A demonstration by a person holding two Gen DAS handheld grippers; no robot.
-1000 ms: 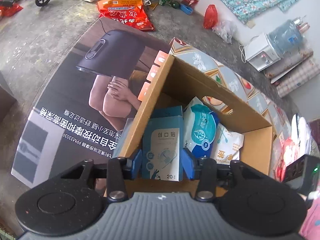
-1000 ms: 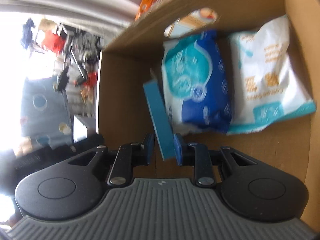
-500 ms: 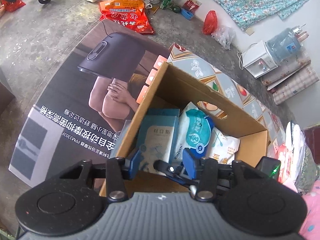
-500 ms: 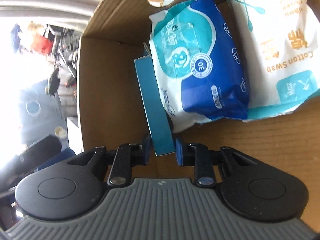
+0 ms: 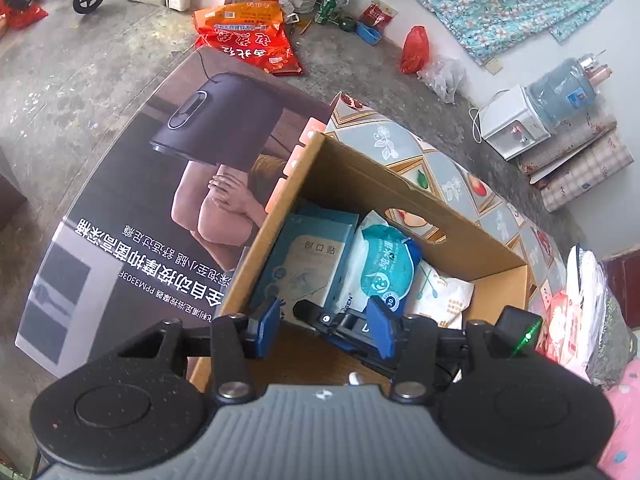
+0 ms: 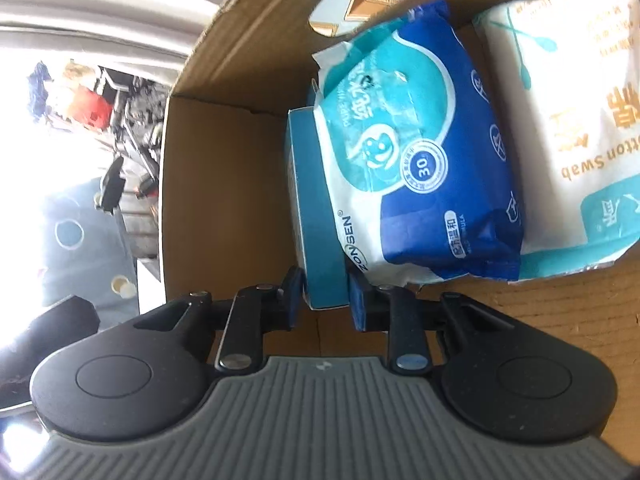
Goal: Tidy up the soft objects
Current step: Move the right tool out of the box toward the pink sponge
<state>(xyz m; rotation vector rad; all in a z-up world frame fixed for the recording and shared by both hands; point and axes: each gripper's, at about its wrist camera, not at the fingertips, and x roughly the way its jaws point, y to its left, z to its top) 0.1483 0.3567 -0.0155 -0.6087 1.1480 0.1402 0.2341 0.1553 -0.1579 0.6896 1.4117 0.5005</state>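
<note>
A cardboard box (image 5: 360,176) holds a teal plaster box (image 5: 308,264), a blue wet-wipes pack (image 5: 384,268) and a white cotton-swab bag (image 5: 440,296) side by side. My left gripper (image 5: 324,326) hangs open and empty above the box's near wall. My right gripper (image 6: 324,304) is inside the box, its jaws slightly apart on either side of the plaster box's (image 6: 316,216) near end, which lies against the wipes pack (image 6: 420,152). The swab bag (image 6: 568,120) lies at the right. The right gripper (image 5: 340,322) also shows in the left wrist view.
The box stands on a large printed poster (image 5: 152,184) and a patterned mat (image 5: 400,140) on a concrete floor. Orange bags (image 5: 244,36), a red plastic bag (image 5: 414,50) and a water dispenser (image 5: 520,124) lie beyond. Bagged items (image 5: 580,312) sit at the right.
My right gripper has set the plaster box down flat against the wipes pack and loosened its jaws. My left gripper has risen away from the box.
</note>
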